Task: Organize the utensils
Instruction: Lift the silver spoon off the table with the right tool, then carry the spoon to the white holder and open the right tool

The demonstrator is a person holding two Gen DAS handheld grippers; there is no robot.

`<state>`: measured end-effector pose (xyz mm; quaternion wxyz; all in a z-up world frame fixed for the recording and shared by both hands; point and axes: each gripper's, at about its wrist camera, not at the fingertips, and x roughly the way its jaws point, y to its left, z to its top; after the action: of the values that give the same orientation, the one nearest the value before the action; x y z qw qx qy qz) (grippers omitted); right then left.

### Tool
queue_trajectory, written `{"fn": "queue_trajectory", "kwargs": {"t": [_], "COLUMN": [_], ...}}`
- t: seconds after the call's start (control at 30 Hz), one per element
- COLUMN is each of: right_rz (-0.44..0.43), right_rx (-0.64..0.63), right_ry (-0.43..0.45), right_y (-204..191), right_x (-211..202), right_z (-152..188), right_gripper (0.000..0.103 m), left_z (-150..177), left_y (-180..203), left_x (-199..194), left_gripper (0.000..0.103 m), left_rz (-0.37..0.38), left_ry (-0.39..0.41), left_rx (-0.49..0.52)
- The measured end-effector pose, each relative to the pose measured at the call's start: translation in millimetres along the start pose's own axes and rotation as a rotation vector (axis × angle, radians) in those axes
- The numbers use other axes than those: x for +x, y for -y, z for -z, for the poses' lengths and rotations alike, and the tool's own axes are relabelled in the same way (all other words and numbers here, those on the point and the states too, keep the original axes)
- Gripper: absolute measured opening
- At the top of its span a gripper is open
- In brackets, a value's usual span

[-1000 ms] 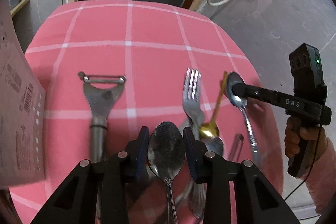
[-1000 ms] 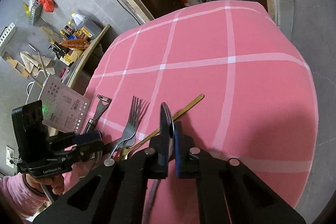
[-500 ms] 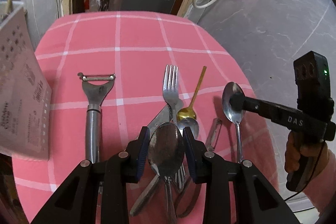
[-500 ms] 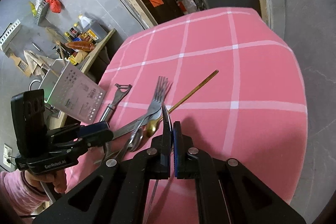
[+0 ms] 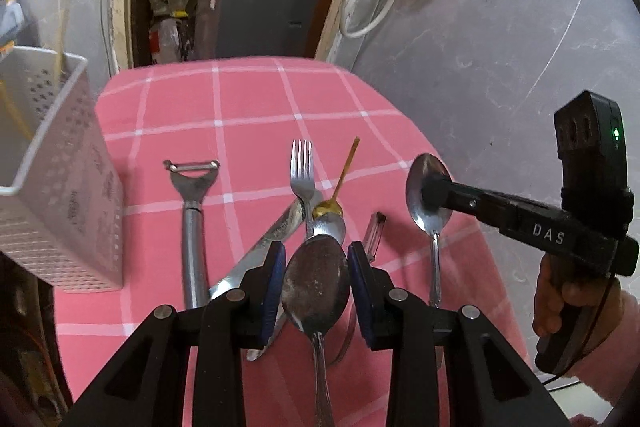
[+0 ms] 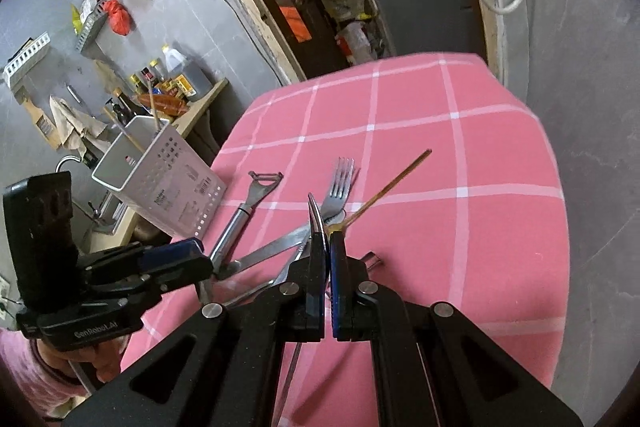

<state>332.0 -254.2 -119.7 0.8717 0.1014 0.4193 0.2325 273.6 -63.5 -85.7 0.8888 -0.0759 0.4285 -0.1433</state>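
On a table under a pink cloth with white checks (image 5: 256, 99) lie a peeler (image 5: 192, 195), a fork (image 5: 302, 171), a gold teaspoon (image 5: 328, 209) and a table knife (image 5: 272, 239), the last three overlapping. Left gripper (image 5: 316, 279) clamps a dull spoon (image 5: 316, 291) across its bowl. Right gripper (image 6: 325, 259) is pinched on a shiny spoon (image 5: 428, 195), seen edge-on between its pads. A white perforated utensil holder (image 6: 160, 171) stands at the table's left edge. Grey tiled walls, a cluttered shelf of bottles (image 6: 176, 83) and a dark doorway surround the table.
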Motion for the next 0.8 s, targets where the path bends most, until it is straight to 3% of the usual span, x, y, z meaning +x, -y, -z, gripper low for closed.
{"fn": "queue_trajectory", "kwargs": {"t": [0.37,0.63,0.7,0.8], "right_rz": [0.033,0.028,0.019,0.014], "right_rx": [-0.046,-0.108,-0.112,-0.122], "right_ry": [0.126,0.278,0.294,0.308], "right_y": [-42.3,-83.2,-91.8,-104.6], "right_x": [-36.4,-61.1,-63.0,-64.3], "right_z": [3.3,-27.9,-35.7,-44.0], "right_gripper": [0.003,0.003,0.003,0.002], "left_z": [-6.7,-35.0,-41.7,-46.1], "left_y": [-5.9,-26.6,-30.8,-37.8], "left_x": [-46.1,-80.4,-82.6,-79.9], "left_gripper": [0.029,0.025,0.004,0.003], "left_rz": [-0.04,-0.074,-0.079,-0.075], "left_ry": [0.131,0.252,0.259,0.247], "left_rx": [0.035,0.017,0.022,0.012]}}
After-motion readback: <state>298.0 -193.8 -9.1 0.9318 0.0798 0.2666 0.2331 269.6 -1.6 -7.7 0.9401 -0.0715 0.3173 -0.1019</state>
